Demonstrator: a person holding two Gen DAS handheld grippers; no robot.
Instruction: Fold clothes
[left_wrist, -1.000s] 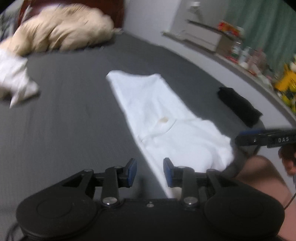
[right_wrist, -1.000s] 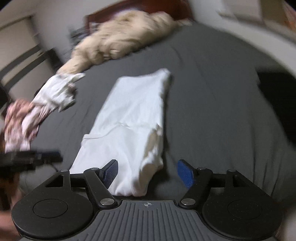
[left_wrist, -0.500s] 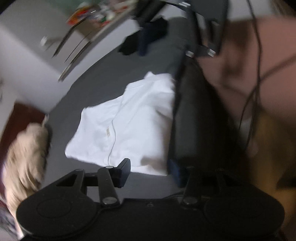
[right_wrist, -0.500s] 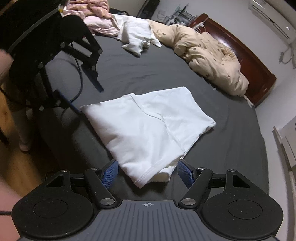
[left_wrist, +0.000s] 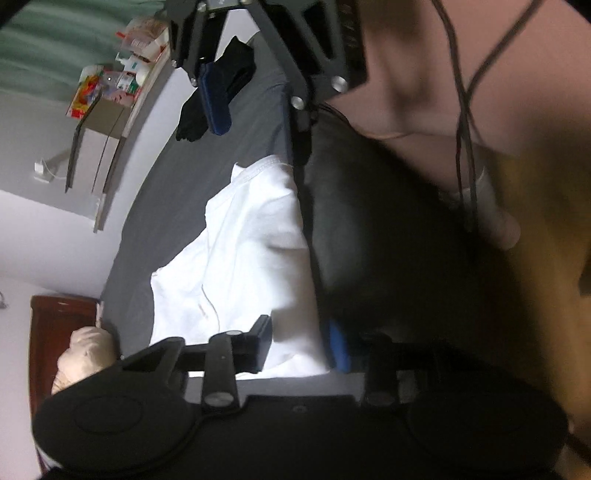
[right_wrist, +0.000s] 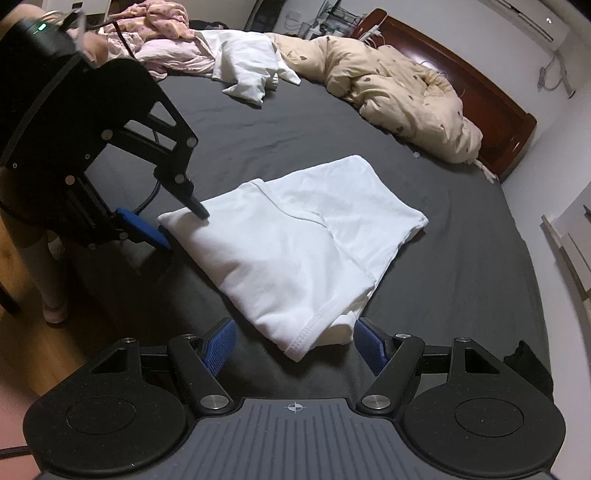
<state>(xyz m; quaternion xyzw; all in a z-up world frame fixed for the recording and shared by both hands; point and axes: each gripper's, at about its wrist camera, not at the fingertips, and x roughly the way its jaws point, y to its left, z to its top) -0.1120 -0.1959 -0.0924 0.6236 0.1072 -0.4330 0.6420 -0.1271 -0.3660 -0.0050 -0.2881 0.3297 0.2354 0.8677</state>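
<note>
A: What changed in the last second?

B: Both my tongs swung round to the two ends of the white garment (right_wrist: 295, 243); before, they looked along its length; now my left gripper (right_wrist: 184, 225) sits at its far-left corner, one finger resting on the cloth, and my right gripper (right_wrist: 293, 339) straddles the near corner; both jaws are wide apart, gripping nothing

A: And for the folding?

B: I judge they are placed to take the ends; the garment lies doubled lengthwise on the grey bed (right_wrist: 461, 258), near its left edge

A: Counts?

B: One folded white piece; one black item (left_wrist: 218, 92) at the near right; one beige duvet (right_wrist: 399, 96) far; a loose heap of pink and white clothes (right_wrist: 207, 48) far left, number unclear
</note>
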